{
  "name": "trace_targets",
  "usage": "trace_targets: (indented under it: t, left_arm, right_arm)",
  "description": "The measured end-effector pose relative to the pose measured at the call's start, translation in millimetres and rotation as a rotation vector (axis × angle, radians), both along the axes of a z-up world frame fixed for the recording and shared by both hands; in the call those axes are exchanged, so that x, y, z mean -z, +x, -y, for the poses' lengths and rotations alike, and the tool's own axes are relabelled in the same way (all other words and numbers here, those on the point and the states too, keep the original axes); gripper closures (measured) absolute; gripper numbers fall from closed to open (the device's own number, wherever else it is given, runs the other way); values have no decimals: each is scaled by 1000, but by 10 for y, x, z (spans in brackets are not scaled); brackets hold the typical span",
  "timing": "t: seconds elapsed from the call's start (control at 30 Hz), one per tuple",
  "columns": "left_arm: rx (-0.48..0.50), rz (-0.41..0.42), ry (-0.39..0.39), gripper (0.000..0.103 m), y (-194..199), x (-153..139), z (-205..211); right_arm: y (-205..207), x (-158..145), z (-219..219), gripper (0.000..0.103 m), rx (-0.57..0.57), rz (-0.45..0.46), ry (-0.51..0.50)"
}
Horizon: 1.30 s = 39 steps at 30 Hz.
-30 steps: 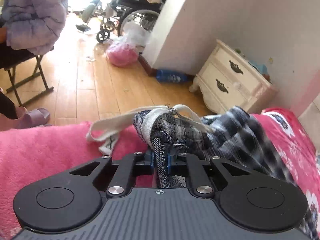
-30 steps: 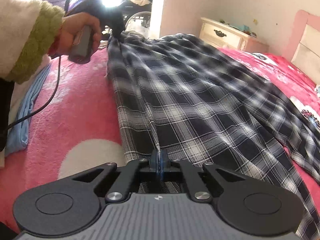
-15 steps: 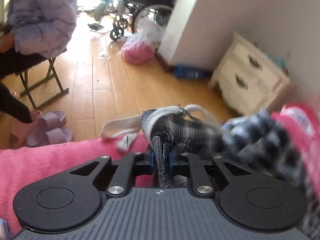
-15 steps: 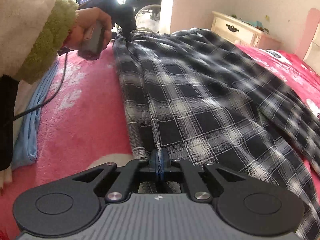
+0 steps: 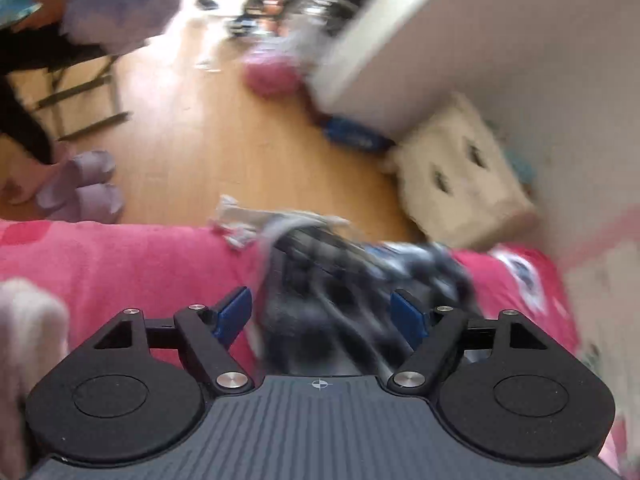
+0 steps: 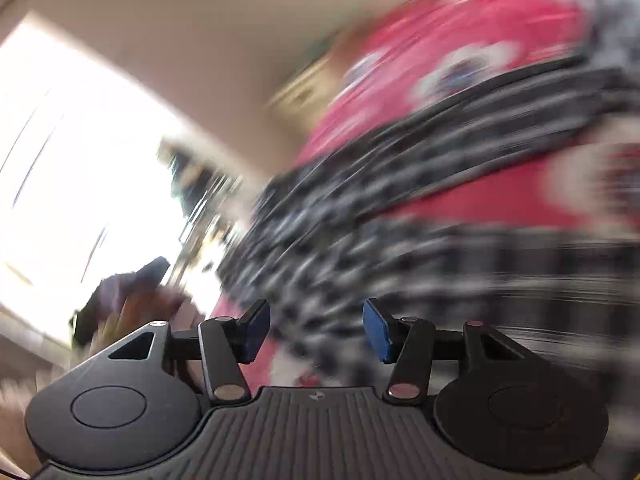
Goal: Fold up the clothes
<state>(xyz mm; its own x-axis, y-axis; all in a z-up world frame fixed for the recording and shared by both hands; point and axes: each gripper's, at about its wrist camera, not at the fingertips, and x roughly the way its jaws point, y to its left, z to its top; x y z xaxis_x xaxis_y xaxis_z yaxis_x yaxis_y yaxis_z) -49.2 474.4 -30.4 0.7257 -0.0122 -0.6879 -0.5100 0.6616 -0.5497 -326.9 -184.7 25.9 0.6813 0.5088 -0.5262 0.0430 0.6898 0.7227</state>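
A black-and-white plaid garment (image 5: 352,276) lies bunched on the pink bed cover (image 5: 132,264) near the bed's foot edge, with its white waistband (image 5: 240,220) at the front. My left gripper (image 5: 322,312) is open, its blue pads (image 5: 234,314) apart on either side of the cloth. The right wrist view is tilted and heavily blurred. There the plaid garment (image 6: 420,184) spreads over the pink cover (image 6: 460,48). My right gripper (image 6: 316,326) is open too, with blurred cloth showing between its fingers.
Beyond the bed edge is a wooden floor (image 5: 192,128) with purple slippers (image 5: 80,188), a folding chair, a pink bag (image 5: 272,76) and a cream nightstand (image 5: 460,176) by the wall. A seated person (image 5: 100,4) is at the upper left. A bright window (image 6: 72,160) fills the right view's left side.
Both grippers have opened and let go of the plaid garment. The left one pulled back over the bed; the right one swung and tilted sharply, blurring its view.
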Motion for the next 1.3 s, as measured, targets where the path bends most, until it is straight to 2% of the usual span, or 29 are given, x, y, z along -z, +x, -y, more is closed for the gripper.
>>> trace_targets:
  t: [0.03,0.1,0.17,0.2,0.3,0.4,0.5,0.6,0.67,0.73,0.8,0.83,0.97,1.03,1.07,1.1,1.17,1.2,1.23,1.3]
  left_arm:
    - [70,-12,-4,15,-80,-64,149]
    - [208,-36,-15,9,-244,-174,454]
    - [303,-69,-61,9,-455,-111,792]
    - [343,-86,-85,9,-571,-56,958]
    - [419,-146,-134,11,-942,244,1424]
    - [405,-212,-122,13,-1179,511,1676]
    - [391,-236,-140,16,-1280,686,1762]
    - [381,-247,-138,25,-1283,792,1789]
    - [374,-263,-151,31,-1284,850,1810]
    - [364,-263,-150,41,-1296,900,1833]
    - [354,-252,-141,46,-1316,943,1858]
    - [348,-247,-136,48,-1326,965,1871]
    - [327,-223,-116,55,-1370,1049,1919]
    - [318,-182,-110,59,-1418,1074,1915]
    - [311,-159,-112,60,-1440,1093,1900]
    - [296,-144,-124,66,-1456,1109,1869]
    - [253,-127,-173,84,-1481,1145,1779]
    - [234,-124,-190,97,-1497,1158,1745]
    - [218,-115,-203,103,-1536,1148,1713]
    - [185,-97,-231,103,-1613,1128,1649]
  right_arm:
    - [-221,-25,285,44,75,-15,34]
    - [-734,43,825,40,239,-50,166]
    - [-1219,259,1159,37,388,-80,317]
    - [-1426,367,1271,37,454,-111,349]
    - [-1871,681,1378,36,615,-256,269]
    - [-2085,946,1383,36,715,-339,184]
    - [-2213,1193,1422,36,804,-334,296]
    - [-2215,1377,1441,37,835,-340,348]
    - [-2129,1426,1384,37,805,-365,327]
    - [-2059,1432,1317,38,770,-390,279]
    - [-2070,1434,1256,45,782,-399,244]
    - [-2086,1438,1227,45,795,-399,236]
    - [-2189,1497,1139,46,834,-364,290]
    - [-2144,1555,1107,61,827,-365,289]
    - [-2123,1560,1099,73,814,-363,279]
    - [-2109,1555,1092,86,804,-358,270]
    - [-2097,1518,1075,92,790,-342,251]
    - [-2091,1499,1067,94,784,-334,241]
    - [-2092,1469,1057,94,775,-325,230]
    - [-2118,1378,1030,94,755,-306,202]
